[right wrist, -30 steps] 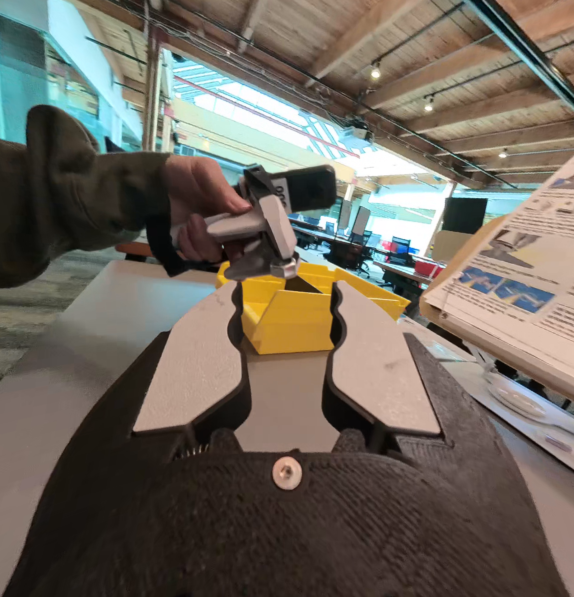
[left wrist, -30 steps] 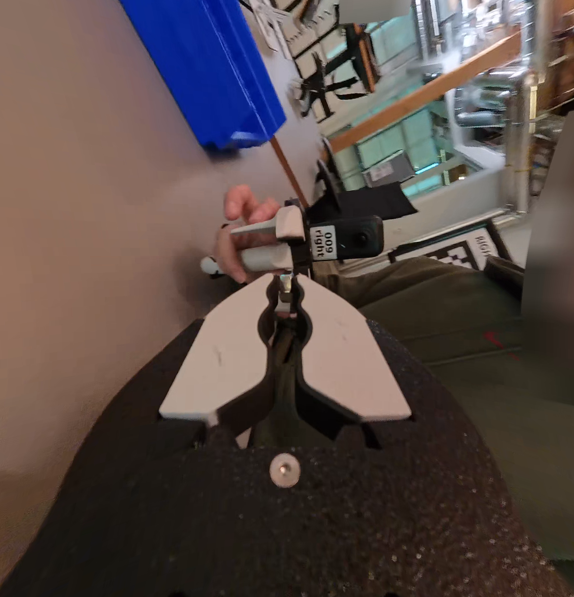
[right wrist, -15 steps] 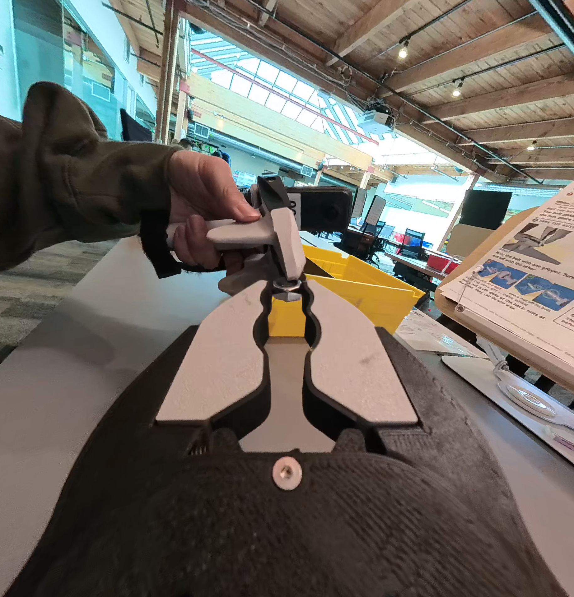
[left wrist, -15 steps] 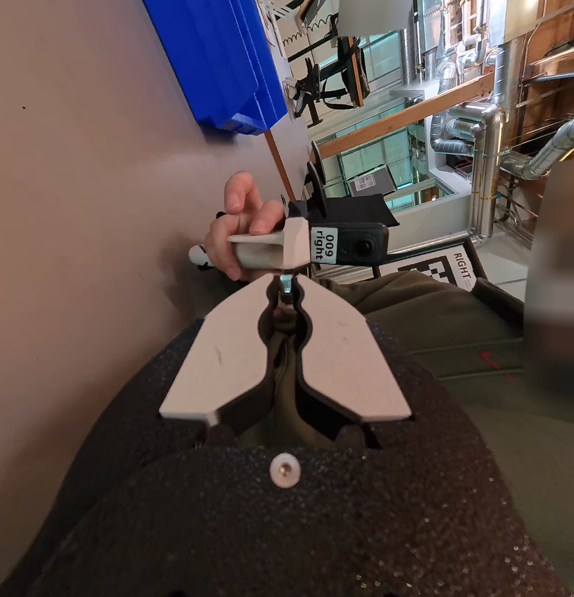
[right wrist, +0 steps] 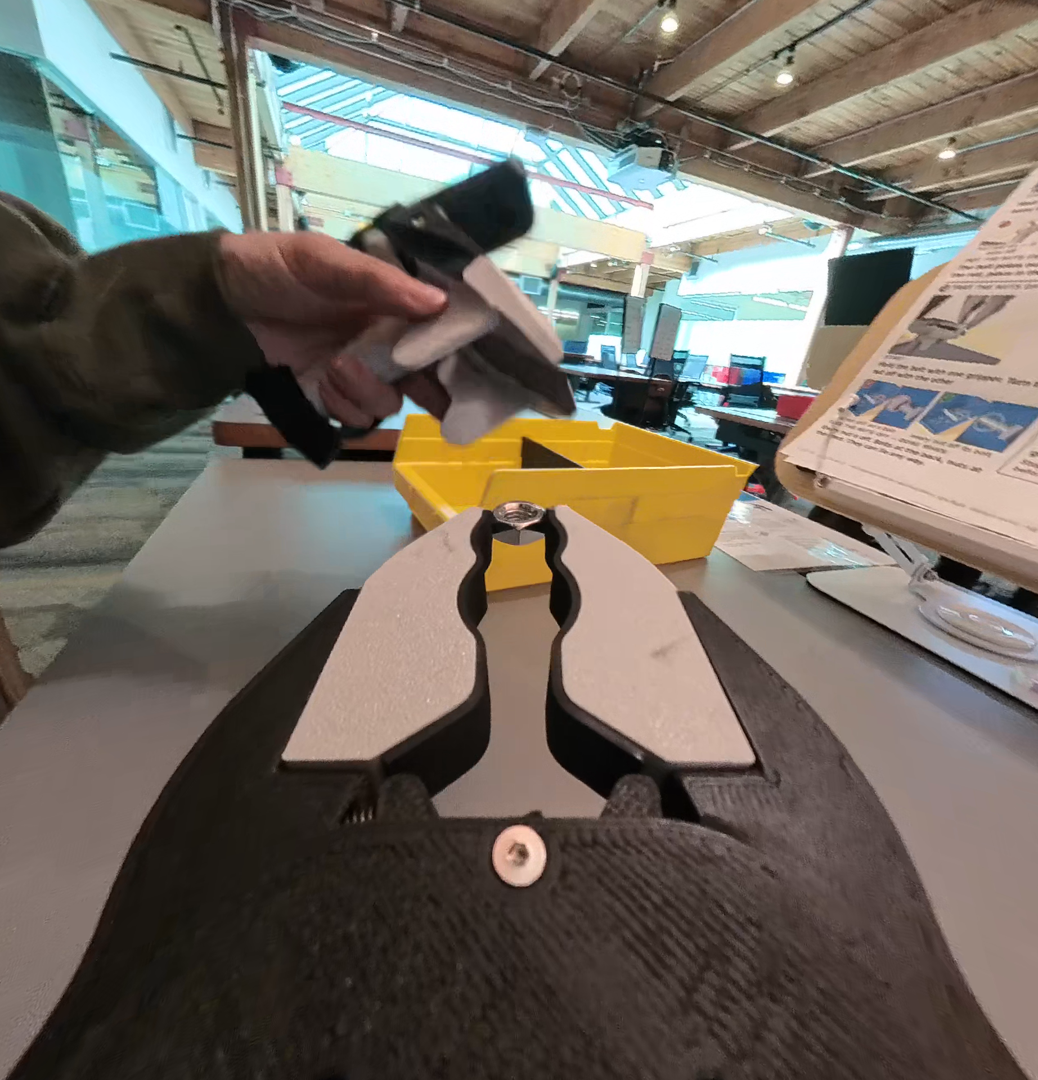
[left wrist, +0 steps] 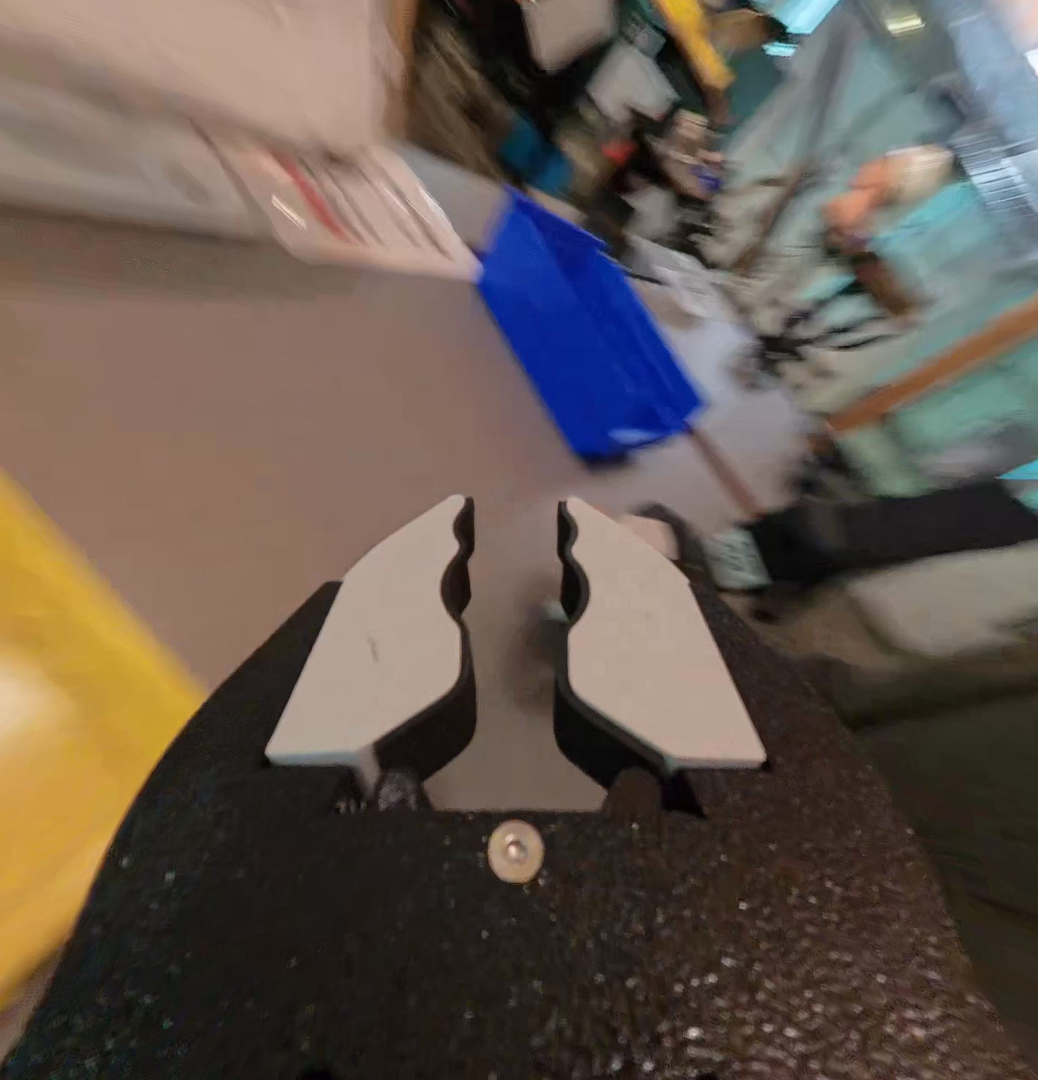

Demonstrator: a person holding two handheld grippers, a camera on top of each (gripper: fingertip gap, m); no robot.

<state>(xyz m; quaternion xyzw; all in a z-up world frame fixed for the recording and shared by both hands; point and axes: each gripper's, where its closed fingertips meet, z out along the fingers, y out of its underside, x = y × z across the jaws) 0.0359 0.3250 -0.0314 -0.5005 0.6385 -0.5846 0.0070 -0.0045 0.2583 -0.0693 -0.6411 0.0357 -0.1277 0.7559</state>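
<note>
In the right wrist view my right gripper (right wrist: 517,517) is shut on a small silver hex nut (right wrist: 517,514), pinched at the very fingertips above the grey table (right wrist: 259,561). My left gripper (right wrist: 504,403), held by a hand in an olive sleeve, hangs blurred up and to the left of the nut, over the yellow bin (right wrist: 586,497). In the left wrist view my left gripper (left wrist: 515,514) is open with nothing between the tips, above the table (left wrist: 241,409). A small blurred metal piece (left wrist: 548,611) shows by its right finger; I cannot tell what it is.
A blue bin (left wrist: 580,350) lies ahead of the left gripper, with the yellow bin (left wrist: 37,672) at its left and papers (left wrist: 353,216) behind. A stand with printed sheets (right wrist: 943,380) rises at the right of the right gripper, its white base (right wrist: 890,608) on the table. The left gripper's tips are roughly 9 cm from the right gripper's.
The right gripper closed on the nut that the left gripper held at its tips. The left gripper opened, let go and swung away up and to the left, blurring its view.
</note>
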